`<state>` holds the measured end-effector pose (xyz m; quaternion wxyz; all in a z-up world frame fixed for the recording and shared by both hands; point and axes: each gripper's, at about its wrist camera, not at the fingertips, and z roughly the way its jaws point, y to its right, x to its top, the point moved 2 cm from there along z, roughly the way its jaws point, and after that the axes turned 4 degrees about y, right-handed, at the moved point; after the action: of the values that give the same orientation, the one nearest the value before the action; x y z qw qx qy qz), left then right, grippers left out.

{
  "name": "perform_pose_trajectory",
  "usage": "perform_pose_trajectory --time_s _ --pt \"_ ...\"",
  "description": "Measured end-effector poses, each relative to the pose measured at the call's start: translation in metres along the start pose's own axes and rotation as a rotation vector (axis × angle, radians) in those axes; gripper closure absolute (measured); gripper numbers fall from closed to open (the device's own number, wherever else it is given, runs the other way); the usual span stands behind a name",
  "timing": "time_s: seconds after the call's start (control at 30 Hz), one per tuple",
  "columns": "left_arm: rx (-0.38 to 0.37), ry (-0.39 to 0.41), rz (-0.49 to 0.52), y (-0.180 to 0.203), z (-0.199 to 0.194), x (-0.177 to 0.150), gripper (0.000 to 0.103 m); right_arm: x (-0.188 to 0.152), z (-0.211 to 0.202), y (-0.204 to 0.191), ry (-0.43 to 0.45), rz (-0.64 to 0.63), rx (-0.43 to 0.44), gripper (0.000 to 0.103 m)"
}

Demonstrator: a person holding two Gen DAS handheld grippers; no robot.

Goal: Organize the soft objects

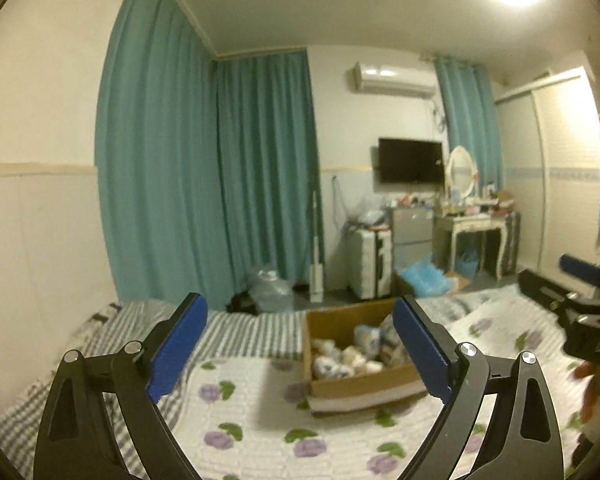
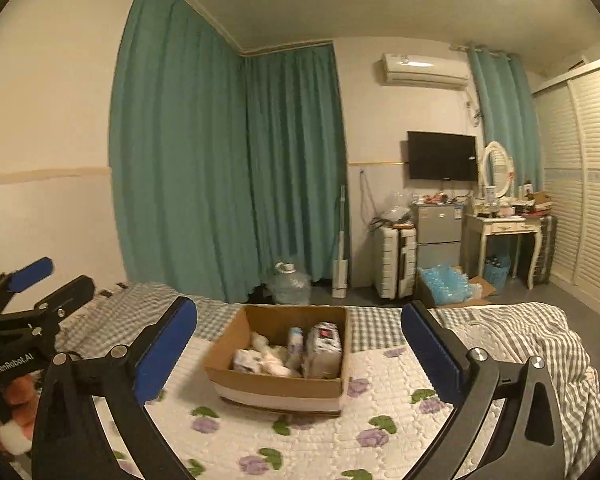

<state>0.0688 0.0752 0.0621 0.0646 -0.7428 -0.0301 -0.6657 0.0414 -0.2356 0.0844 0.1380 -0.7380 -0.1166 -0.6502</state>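
Observation:
A cardboard box (image 1: 364,386) sits on the bed and holds several soft white packs and bundles (image 1: 348,360). It also shows in the right wrist view (image 2: 278,390), with its soft packs (image 2: 322,354) inside. My left gripper (image 1: 300,348) is open and empty, held above the bed in front of the box. My right gripper (image 2: 300,350) is open and empty, also facing the box. The right gripper shows at the right edge of the left wrist view (image 1: 568,292). The left gripper shows at the left edge of the right wrist view (image 2: 32,280).
The bed has a white quilt with purple flowers (image 2: 320,444) and a grey checked blanket (image 2: 540,344). Beyond it are teal curtains (image 2: 228,184), a water jug (image 2: 290,284), a suitcase (image 2: 394,260), a small fridge (image 2: 440,232) and a dressing table (image 2: 508,232). An orange plush (image 2: 18,396) lies at lower left.

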Motion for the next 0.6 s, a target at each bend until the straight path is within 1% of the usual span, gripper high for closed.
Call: perform_pose_trajectory --time_s 0.07,0.13,0.2,0.37,0.5,0.6 --pt "0.021 -0.019 0.011 0.001 0.013 -0.012 0.008 -0.015 0.009 0.004 0.003 0.001 -0.009 0.0" --pt "0.02 -0.047 0.027 0.004 0.026 -0.024 0.008 -0.028 0.022 0.007 -0.019 0.018 0.016 0.0" --pt "0.018 -0.063 0.027 0.005 0.035 -0.036 0.008 -0.04 0.034 0.008 -0.036 0.019 0.013 0.0" --pt "0.002 -0.098 0.015 0.005 0.037 -0.059 0.008 -0.064 0.058 -0.001 -0.075 -0.046 -0.024 0.0" --pt "-0.006 -0.118 0.015 0.002 0.037 -0.069 0.008 -0.076 0.07 0.0 -0.113 -0.035 -0.027 0.0" --pt "-0.016 -0.129 0.0 -0.001 0.038 -0.072 0.008 -0.079 0.073 -0.002 -0.119 -0.038 -0.035 0.0"
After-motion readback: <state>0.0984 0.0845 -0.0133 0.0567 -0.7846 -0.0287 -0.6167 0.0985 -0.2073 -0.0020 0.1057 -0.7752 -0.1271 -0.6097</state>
